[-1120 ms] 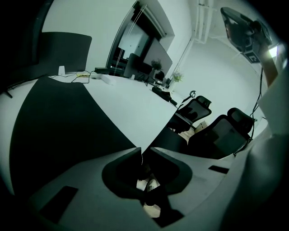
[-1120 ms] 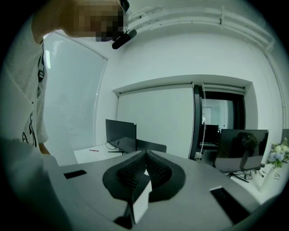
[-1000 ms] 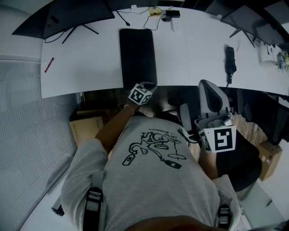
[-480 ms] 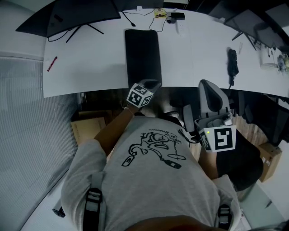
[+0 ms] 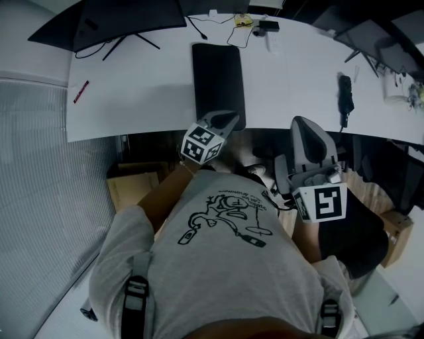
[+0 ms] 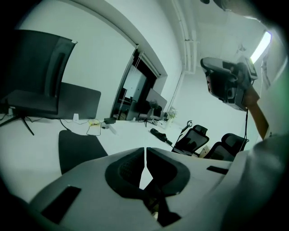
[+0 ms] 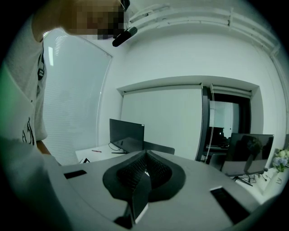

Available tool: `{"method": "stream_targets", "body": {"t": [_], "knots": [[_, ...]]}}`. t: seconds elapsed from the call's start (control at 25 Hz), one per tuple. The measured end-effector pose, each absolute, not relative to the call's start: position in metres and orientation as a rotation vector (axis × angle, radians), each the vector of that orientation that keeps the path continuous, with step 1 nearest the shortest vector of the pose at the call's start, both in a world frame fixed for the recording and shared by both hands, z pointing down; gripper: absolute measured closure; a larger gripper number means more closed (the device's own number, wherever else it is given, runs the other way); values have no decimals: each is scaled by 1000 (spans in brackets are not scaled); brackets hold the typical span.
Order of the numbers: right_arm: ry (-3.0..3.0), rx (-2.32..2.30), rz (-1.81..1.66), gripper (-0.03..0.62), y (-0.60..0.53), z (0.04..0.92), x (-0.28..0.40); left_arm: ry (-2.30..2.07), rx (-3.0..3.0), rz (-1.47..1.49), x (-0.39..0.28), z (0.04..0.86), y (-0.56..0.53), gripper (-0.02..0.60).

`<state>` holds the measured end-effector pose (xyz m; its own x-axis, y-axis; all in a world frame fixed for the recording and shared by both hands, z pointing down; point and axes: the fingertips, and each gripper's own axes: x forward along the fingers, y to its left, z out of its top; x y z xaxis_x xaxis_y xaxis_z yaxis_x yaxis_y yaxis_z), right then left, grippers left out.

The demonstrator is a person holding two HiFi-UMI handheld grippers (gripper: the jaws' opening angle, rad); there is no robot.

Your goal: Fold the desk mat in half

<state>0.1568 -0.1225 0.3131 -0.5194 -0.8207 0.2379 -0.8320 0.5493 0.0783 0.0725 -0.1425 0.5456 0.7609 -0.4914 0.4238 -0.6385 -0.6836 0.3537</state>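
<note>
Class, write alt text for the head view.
A person at a white desk holds the left gripper over a black desk mat's near edge, fingers closing with nothing between them; the right gripper is by a chair.

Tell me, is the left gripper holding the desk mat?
No: its own view shows the left gripper with its jaws closing and nothing between them, while the desk mat lies flat off to their left.

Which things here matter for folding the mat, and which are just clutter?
Job:
- desk mat
- left gripper, jaws closing, nothing between them

Lying about:
- red pen
- monitor
- office chair
- cardboard box
</note>
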Motion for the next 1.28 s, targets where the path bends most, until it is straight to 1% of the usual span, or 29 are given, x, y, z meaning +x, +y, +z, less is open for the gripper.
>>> {"method": "stream_targets", "body": {"t": [0.72, 1.28], "knots": [[-2547, 1369, 53, 588, -124, 311, 93, -990, 2605, 123, -7, 402, -143, 551], [-2537, 1370, 62, 588, -131, 317, 55, -1204, 2615, -16, -81, 346, -146, 551]]}}
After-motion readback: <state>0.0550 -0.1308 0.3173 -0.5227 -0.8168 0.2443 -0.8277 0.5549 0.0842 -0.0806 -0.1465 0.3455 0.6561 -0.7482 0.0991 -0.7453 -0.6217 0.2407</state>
